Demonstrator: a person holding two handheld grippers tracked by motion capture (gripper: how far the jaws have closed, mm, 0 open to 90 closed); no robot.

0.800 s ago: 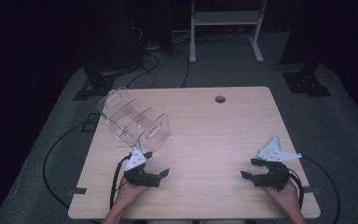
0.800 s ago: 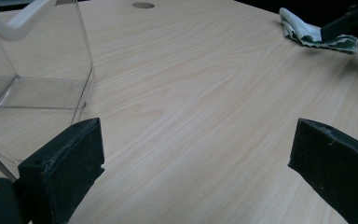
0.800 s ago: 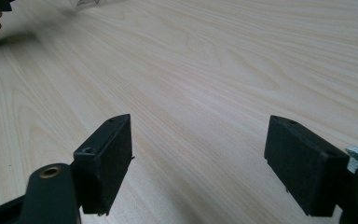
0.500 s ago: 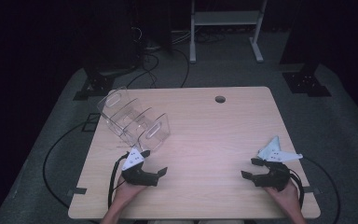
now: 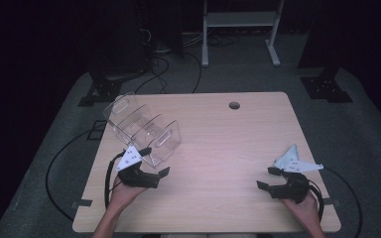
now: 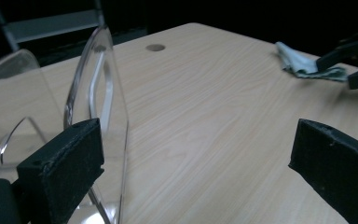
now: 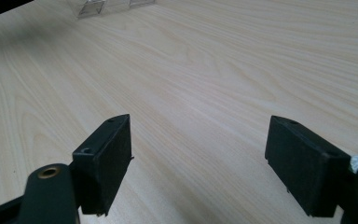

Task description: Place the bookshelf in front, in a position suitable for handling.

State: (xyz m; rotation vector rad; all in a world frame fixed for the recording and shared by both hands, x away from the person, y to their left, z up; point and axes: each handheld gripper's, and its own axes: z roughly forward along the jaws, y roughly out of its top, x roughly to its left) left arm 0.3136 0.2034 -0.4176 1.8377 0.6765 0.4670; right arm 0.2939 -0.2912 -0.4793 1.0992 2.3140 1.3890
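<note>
We hold the left gripper (image 5: 155, 161) with jaws spread wide, one jaw just beside the clear acrylic organizer (image 5: 141, 129) at the table's (image 5: 218, 144) left side. The right gripper (image 5: 269, 177) rests well apart, jaws likewise spread and holding nothing

The left gripper (image 5: 155, 161) has edged slightly up the worktop (image 5: 218, 148) toward the clear acrylic organizer (image 5: 141, 128), so one of its fingers (image 6: 63, 168) now sits against the nearest clear panel.
</note>
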